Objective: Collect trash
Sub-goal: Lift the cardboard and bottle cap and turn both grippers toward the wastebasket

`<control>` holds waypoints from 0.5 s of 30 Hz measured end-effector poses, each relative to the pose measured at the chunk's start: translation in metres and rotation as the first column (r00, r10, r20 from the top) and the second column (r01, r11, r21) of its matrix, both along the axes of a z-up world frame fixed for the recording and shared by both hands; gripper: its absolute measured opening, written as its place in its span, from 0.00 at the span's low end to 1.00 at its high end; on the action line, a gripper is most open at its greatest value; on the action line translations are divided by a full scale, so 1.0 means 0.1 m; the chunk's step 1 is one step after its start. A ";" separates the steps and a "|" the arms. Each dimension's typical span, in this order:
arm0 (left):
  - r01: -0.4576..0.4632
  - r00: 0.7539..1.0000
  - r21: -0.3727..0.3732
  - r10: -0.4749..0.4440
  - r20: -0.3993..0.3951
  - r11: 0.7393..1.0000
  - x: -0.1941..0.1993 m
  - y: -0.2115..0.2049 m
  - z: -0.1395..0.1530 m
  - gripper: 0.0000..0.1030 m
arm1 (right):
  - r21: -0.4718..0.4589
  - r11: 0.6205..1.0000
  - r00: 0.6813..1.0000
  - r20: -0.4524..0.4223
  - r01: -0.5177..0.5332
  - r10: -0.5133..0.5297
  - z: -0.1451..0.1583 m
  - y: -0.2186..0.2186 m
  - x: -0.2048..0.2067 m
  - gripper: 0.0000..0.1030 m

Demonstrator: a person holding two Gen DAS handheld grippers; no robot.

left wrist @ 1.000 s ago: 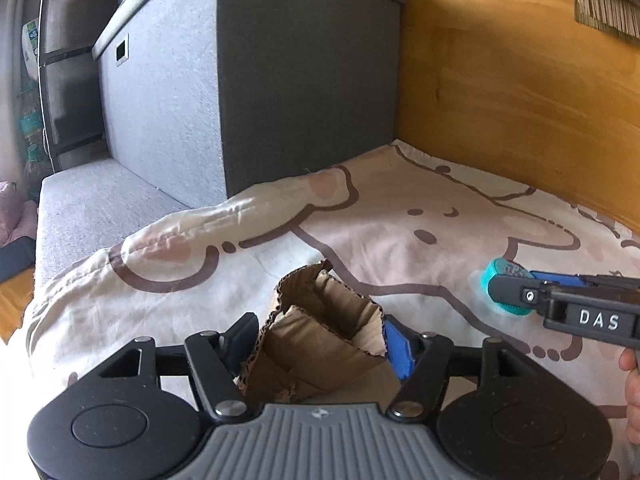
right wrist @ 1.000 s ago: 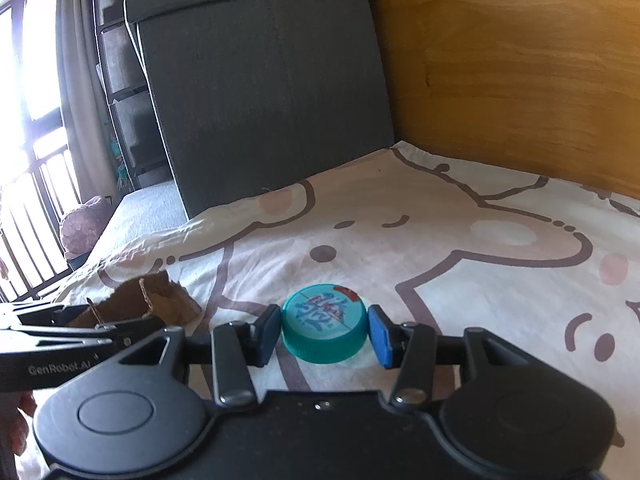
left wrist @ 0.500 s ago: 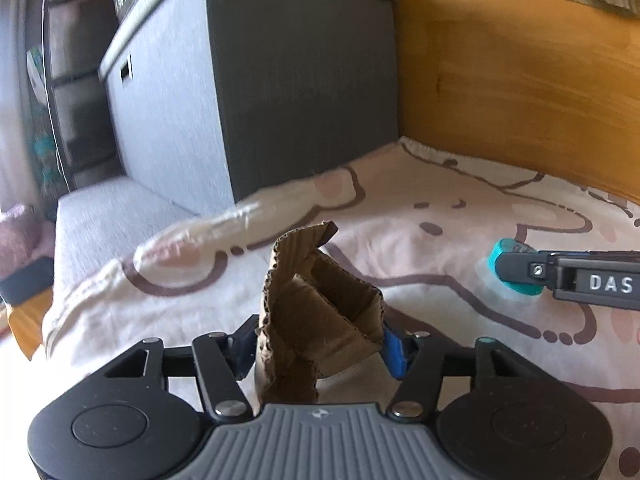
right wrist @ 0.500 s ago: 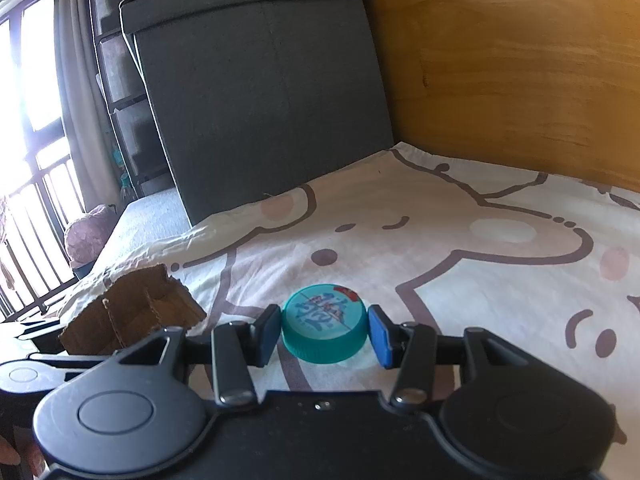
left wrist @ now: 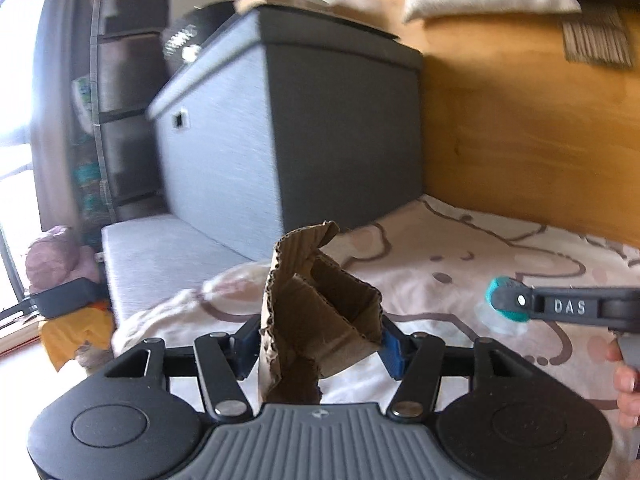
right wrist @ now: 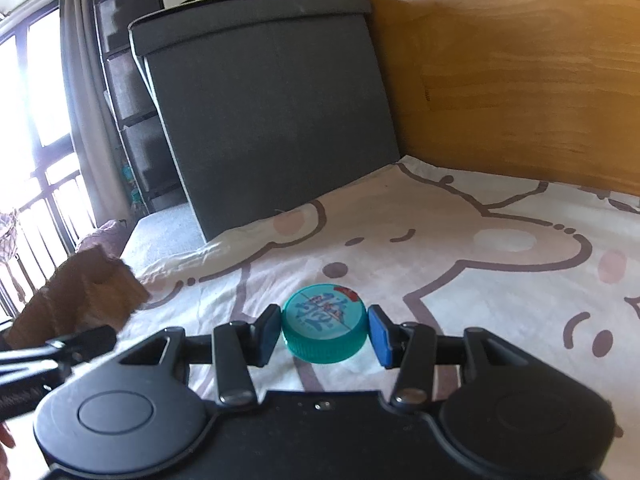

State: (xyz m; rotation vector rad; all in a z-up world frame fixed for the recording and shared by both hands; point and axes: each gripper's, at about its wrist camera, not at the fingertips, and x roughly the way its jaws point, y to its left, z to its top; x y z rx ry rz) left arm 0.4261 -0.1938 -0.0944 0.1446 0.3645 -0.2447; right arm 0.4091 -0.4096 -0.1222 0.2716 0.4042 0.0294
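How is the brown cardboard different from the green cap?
The cardboard is brown, crumpled and torn; the cap is teal, round and smooth, with printing on top. The cardboard is lifted off the bedsheet, while the cap lies flat on it. The cardboard looks much bigger than the cap. Both sit between the pads of a hand-held gripper, the cardboard in the left, the cap in the right.

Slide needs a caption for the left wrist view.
Left gripper clamps crumpled cardboard above cartoon bedsheet.
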 end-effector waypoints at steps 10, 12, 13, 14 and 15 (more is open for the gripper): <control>-0.081 0.997 0.004 0.081 0.008 0.997 -0.39 0.23 0.19 0.58 | -0.065 0.995 0.997 0.023 -0.077 0.079 0.14 0.32 -0.30 0.47; -0.089 0.996 0.005 0.089 0.011 0.996 -0.47 0.28 0.21 0.58 | -0.088 0.992 0.995 0.029 -0.091 0.093 0.20 0.41 -0.39 0.47; -0.093 0.996 0.001 0.093 0.011 0.996 -0.52 0.31 0.22 0.58 | -0.098 0.991 0.995 0.031 -0.095 0.098 0.22 0.45 -0.43 0.47; -0.098 0.995 -0.004 0.098 0.010 0.995 -0.57 0.34 0.24 0.58 | -0.105 0.990 0.994 0.033 -0.098 0.102 0.24 0.48 -0.48 0.47; -0.103 0.995 -0.008 0.103 0.007 0.995 -0.61 0.37 0.25 0.58 | -0.110 0.989 0.994 0.033 -0.101 0.105 0.26 0.51 -0.53 0.47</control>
